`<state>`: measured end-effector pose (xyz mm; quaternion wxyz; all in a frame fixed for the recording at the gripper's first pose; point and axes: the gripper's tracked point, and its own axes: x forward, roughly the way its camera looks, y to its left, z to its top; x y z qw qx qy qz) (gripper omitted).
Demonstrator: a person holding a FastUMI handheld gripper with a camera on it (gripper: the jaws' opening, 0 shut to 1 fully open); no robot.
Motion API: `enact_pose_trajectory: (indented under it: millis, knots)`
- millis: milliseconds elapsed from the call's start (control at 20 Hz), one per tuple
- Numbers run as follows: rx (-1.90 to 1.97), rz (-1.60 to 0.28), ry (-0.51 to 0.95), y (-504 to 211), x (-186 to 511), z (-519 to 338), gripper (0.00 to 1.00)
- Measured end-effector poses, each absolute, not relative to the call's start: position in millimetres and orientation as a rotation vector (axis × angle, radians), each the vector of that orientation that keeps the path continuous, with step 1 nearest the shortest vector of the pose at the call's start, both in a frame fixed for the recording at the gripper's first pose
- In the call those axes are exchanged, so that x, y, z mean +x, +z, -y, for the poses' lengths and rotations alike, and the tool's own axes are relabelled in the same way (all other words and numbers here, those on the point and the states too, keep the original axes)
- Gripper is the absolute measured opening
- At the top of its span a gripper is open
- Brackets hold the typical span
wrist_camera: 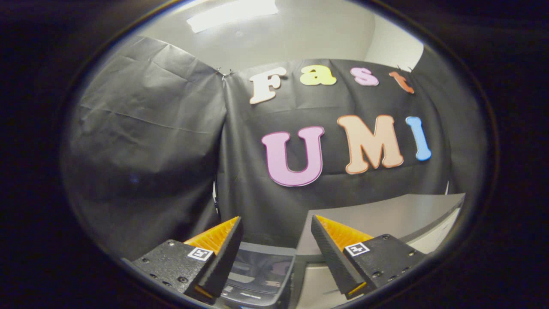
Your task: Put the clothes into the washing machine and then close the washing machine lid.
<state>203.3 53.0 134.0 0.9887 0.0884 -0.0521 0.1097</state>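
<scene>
A: Currently, the gripper (274,253) stands wide open. Fingers spread well apart, nothing between them, nothing touched.

B: Noted. What lies just past the tips?

A: Low between the two fingers, a dark glossy panel (261,274) with a raised rim, tilted toward the camera. Judged to be the washing machine lid or its top panel; cannot tell which, nor whether it is open or closed.

B: And to the side?

A: A grey-white surface with a curved edge (386,219) behind the finger on the right-hand side, running off that way. Either the machine's top or a counter beside it; unclear.

B: Clothes?

A: No garment identified in this view. The gripper looks level at the black cloth wall (150,141), with a white ceiling and a ceiling light (231,13) above it.

B: So the deciding relation?

A: The machine sits below and slightly ahead of the gripper, roughly centred between the fingers. My judgement: the gripper must pitch down before anything useful happens. Task looks near its start, or between steps.

B: Any readable writing?

A: Faint pale marks on the glossy panel, too blurred to read. Each finger base carries a small square black-and-white marker (200,253); no brand legible.
</scene>
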Motion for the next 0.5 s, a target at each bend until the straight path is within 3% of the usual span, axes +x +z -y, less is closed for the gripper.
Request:
enact_pose_trajectory:
  millis: [500]
  knots:
    - [0.051,0.249,0.131,109,135,18,0.96]
